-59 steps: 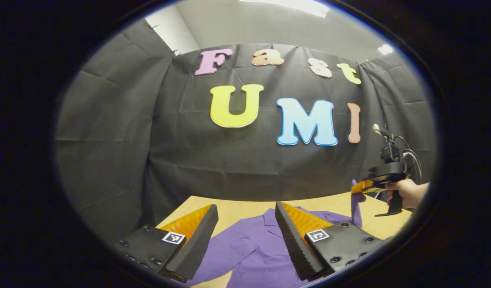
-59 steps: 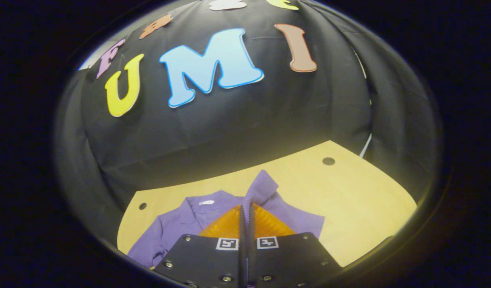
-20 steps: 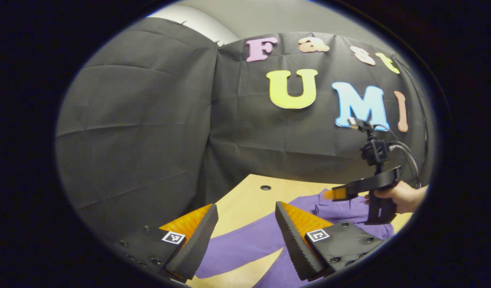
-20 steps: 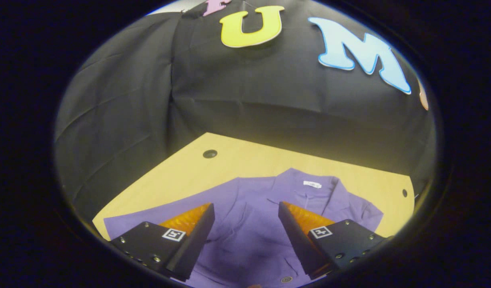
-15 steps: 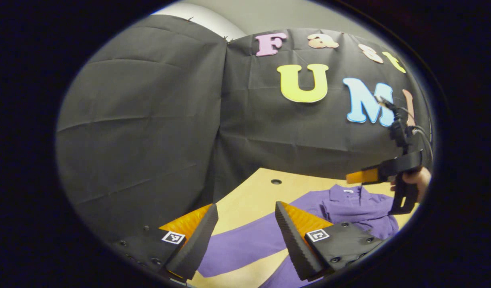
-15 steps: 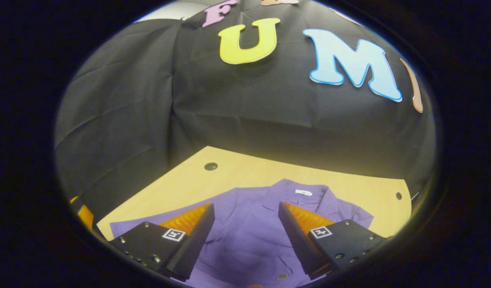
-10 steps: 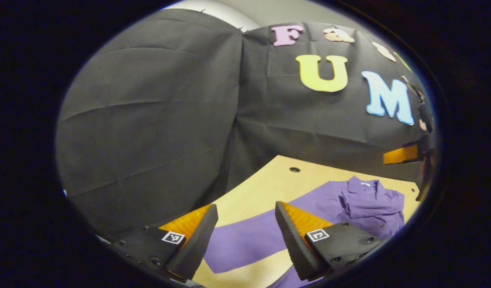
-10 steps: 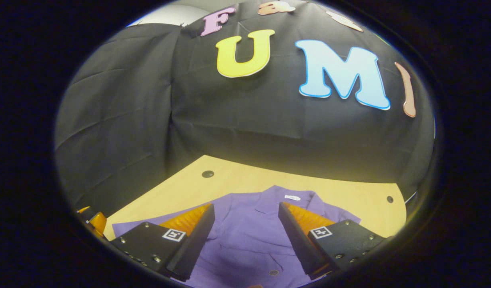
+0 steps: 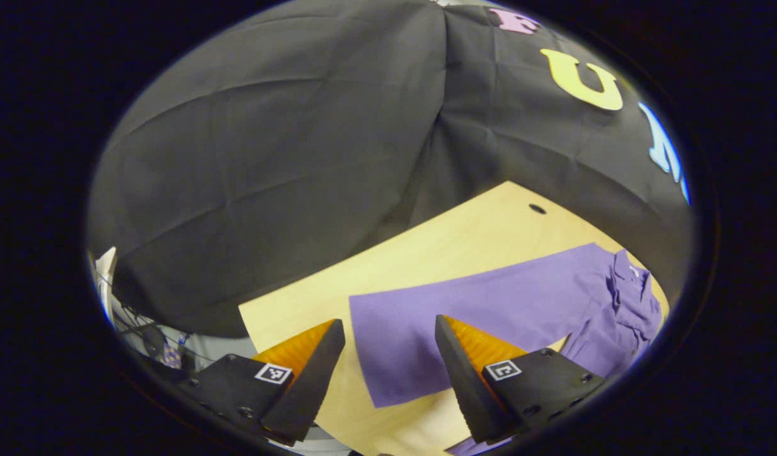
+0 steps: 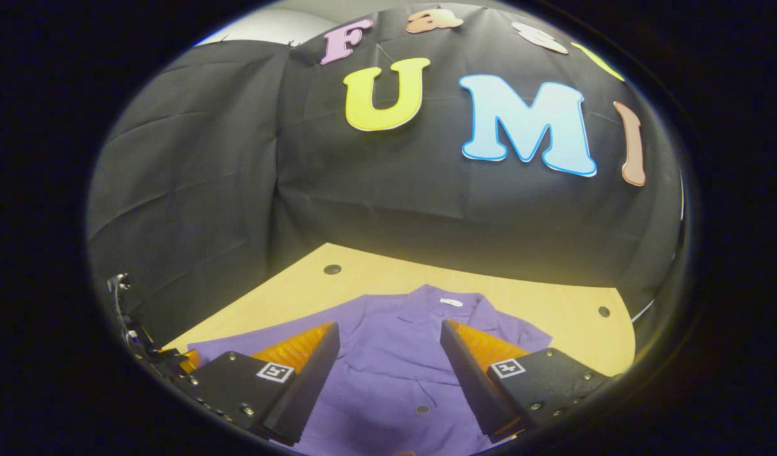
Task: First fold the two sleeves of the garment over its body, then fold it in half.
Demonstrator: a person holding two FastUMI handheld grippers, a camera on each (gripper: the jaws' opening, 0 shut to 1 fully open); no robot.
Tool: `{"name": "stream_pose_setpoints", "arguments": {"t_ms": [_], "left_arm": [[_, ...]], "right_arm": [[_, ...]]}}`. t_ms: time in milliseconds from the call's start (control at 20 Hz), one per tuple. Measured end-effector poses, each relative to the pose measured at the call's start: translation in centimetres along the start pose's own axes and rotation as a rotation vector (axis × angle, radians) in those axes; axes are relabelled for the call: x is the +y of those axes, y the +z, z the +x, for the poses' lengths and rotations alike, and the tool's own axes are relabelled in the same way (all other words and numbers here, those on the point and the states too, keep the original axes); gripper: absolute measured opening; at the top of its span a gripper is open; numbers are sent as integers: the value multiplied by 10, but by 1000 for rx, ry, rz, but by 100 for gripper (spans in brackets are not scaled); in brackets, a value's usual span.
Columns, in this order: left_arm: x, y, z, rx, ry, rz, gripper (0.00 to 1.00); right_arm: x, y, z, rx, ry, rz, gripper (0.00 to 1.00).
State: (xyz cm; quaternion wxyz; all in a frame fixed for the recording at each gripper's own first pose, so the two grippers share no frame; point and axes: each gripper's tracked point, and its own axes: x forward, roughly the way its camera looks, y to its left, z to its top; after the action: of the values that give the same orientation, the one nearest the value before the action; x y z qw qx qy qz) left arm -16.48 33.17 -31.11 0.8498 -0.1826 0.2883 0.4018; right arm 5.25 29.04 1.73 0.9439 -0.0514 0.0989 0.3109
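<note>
Garment [image 10: 388, 373] lies flat on the table [image 9: 439, 247], its sleeve [image 9: 483, 310] stretching ahead between my spread, empty left gripper [image 9: 388, 364] fingers. My right gripper [image 10: 389, 373], also released, hovers above the body. I judge a shallow pinch could drop the cuff mid-fold.

One purple garment [image 10: 394, 373] lies at the bottom centre of the right gripper view on one table [image 10: 553, 310], which shows two round holes [image 10: 332, 269], and one outstretched sleeve [image 9: 477, 310] crosses the lower middle of the left gripper view, with one claw [image 9: 388, 361] and another claw [image 10: 389, 370].
</note>
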Motion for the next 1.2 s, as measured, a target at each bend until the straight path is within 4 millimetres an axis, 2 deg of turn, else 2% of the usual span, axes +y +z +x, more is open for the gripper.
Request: {"name": "stream_pose_setpoints", "arguments": {"t_ms": [150, 250, 350, 450, 550, 750, 850, 900, 1000, 1050, 1200], "left_arm": [[0, -18, 12, 74, 30, -6, 96], [-7, -18, 20, 68, 44, 41, 95], [-23, -23, 24, 66, 43, 87, 94], [-26, -24, 27, 61, 45, 89, 94], [-23, -21, 24, 58, 41, 88, 85], [-26, -21, 26, 48, 20, 78, 53], [-28, -18, 25, 43, 12, 52, 25], [-28, -19, 27, 47, 9, 57, 16], [-29, -16, 27, 47, -11, 52, 14], [-32, -16, 26, 54, -25, 32, 7], [-38, -11, 24, 88, -80, -66, 7]], "right_arm": [[-5, -5, -10, 10, -3, 19, 96], [-10, -7, -14, 12, -10, 22, 96], [-11, -10, -17, 17, -11, 27, 96], [-12, -12, -19, 23, -9, 27, 96], [-10, -15, -19, 25, 0, 34, 96], [-10, -22, -20, 36, 13, 49, 96], [-13, -26, -21, 40, 10, 60, 96], [-15, -28, -21, 41, 7, 67, 96], [-21, -31, -23, 42, -3, 78, 96], [-24, -33, -25, 46, -7, 82, 96], [-35, -39, -30, 48, -29, 90, 96]]}}
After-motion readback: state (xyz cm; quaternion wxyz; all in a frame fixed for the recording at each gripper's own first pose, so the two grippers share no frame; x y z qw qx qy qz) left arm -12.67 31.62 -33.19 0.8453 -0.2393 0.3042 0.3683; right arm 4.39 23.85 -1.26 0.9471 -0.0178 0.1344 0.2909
